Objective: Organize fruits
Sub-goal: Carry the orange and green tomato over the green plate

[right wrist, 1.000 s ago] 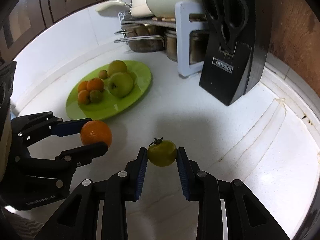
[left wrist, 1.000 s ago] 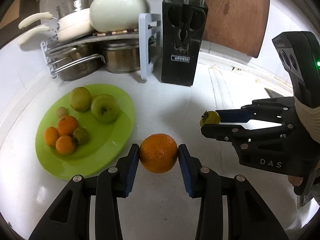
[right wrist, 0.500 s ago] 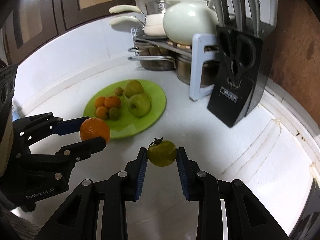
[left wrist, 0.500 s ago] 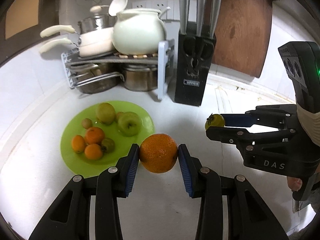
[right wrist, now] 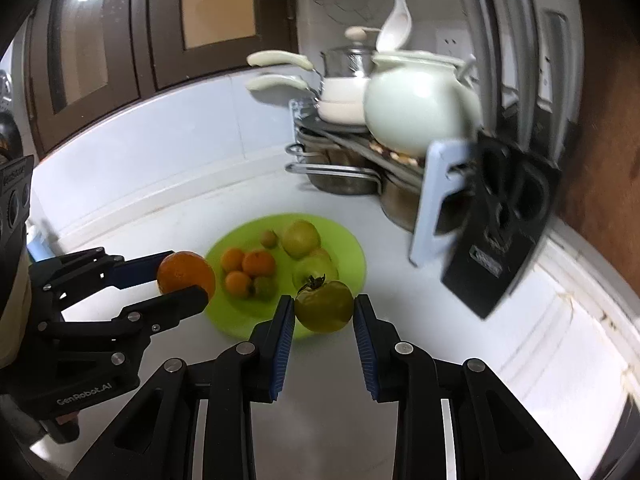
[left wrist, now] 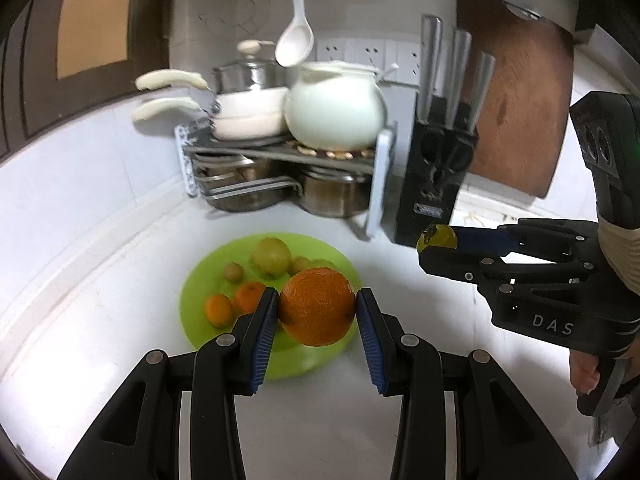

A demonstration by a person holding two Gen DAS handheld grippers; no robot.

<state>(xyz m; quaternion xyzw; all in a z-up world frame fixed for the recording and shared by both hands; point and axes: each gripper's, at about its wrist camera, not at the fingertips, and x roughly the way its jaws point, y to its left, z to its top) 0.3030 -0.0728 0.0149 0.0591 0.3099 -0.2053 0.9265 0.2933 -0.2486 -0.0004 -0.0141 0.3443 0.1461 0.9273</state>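
My left gripper (left wrist: 317, 312) is shut on a large orange (left wrist: 317, 306) and holds it in the air over the near right part of the green plate (left wrist: 200, 284). My right gripper (right wrist: 324, 312) is shut on a green tomato (right wrist: 325, 306) with a dark stem, held above the plate's (right wrist: 352, 248) near edge. The plate holds several small oranges (right wrist: 258, 263) and green apples (right wrist: 301, 237). In the right wrist view the left gripper (right wrist: 184, 276) shows at left with the orange (right wrist: 185, 270). In the left wrist view the right gripper (left wrist: 436, 246) shows at right with the tomato (left wrist: 437, 237).
A metal rack (left wrist: 280, 152) with pots and a white kettle (left wrist: 336, 108) stands behind the plate. A black knife block (left wrist: 436, 184) stands to its right, before a wooden board (left wrist: 516, 92). A white ladle (left wrist: 295, 42) hangs on the wall. The white counter (left wrist: 100, 280) runs left.
Both grippers have risen and moved towards the plate with their fruits. The plate now lies right under both of them.
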